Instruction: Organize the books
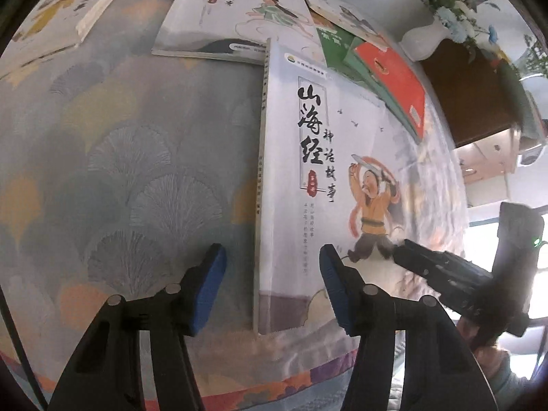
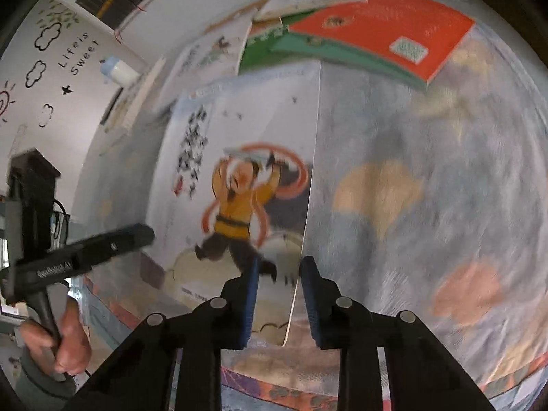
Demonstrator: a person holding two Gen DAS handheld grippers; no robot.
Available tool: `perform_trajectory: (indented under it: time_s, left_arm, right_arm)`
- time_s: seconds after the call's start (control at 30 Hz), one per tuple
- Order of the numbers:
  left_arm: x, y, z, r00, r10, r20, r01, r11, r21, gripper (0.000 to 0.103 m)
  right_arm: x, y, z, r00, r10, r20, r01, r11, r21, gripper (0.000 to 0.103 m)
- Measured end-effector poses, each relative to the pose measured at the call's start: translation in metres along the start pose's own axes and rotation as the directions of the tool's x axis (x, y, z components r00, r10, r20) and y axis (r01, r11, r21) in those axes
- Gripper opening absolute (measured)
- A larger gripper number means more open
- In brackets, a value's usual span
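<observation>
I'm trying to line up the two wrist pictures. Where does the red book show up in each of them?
Left wrist view: the red book lies at upper right, on top of green books, beyond the near book's far corner.
Right wrist view: the red book lies at top centre-right, again on green books.
Shared landmark: the white book with the orange-robed figure, which lies nearest the fingers in both views.
</observation>
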State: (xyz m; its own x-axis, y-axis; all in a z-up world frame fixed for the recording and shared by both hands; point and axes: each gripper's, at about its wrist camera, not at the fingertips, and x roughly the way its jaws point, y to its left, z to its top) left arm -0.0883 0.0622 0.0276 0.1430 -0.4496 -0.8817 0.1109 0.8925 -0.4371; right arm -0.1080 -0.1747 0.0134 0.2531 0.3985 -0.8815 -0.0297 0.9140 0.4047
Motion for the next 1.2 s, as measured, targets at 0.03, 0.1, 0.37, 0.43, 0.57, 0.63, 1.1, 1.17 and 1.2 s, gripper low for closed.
perform_trajectory:
  time_s: [0.03,0.1,0.37,0.43,0.57,0.63,1.1,1.17,1.2]
  left_arm:
    - [0.000,0.004,0.002,0.999,-0.033,-0.008,0.033,0.999,-0.012,0.053]
    - [-0.001,0.012,0.007,0.988,-0.154,-0.033,0.152,0.987,-0.053,0.053]
    - [-0.020,0.005,0.009,0.933,-0.360,-0.022,0.358,0.932,-0.053,0.053]
    - [-0.006,0.002,0.010,0.956,-0.287,-0.057,0.285,0.958,-0.036,0.053]
    - [0.018,-0.011,0.004,0.966,-0.236,-0.102,0.237,0.972,-0.004,0.026]
    - [0.026,-0.019,0.003,0.969,-0.223,-0.110,0.225,0.974,0.009,0.015]
    - [0.000,-0.009,0.036,0.786,-0.618,-0.019,0.602,0.771,-0.209,0.013]
    - [0.005,-0.012,0.034,0.787,-0.617,-0.021,0.598,0.770,-0.221,0.013]
    - [0.007,-0.013,0.033,0.795,-0.606,-0.027,0.586,0.779,-0.222,0.013]
  right_arm:
    - [-0.001,0.001,-0.002,1.000,-0.006,0.004,0.006,1.000,-0.005,0.026]
    - [0.003,0.003,-0.003,1.000,0.001,0.008,-0.001,1.000,-0.001,0.026]
    - [-0.002,-0.009,-0.008,0.998,0.053,0.033,-0.056,0.995,0.086,0.026]
    - [-0.002,-0.012,-0.008,0.997,0.070,0.036,-0.074,0.991,0.111,0.026]
    - [-0.003,-0.016,-0.009,0.995,0.088,0.040,-0.093,0.986,0.138,0.026]
    - [-0.004,-0.015,-0.009,0.996,0.080,0.042,-0.085,0.987,0.136,0.026]
    - [-0.012,-0.066,-0.016,0.860,0.495,0.121,-0.496,0.759,0.422,0.069]
    - [-0.003,-0.067,-0.012,0.817,0.555,0.157,-0.560,0.699,0.445,0.069]
    - [0.002,-0.065,-0.009,0.797,0.578,0.178,-0.587,0.670,0.455,0.061]
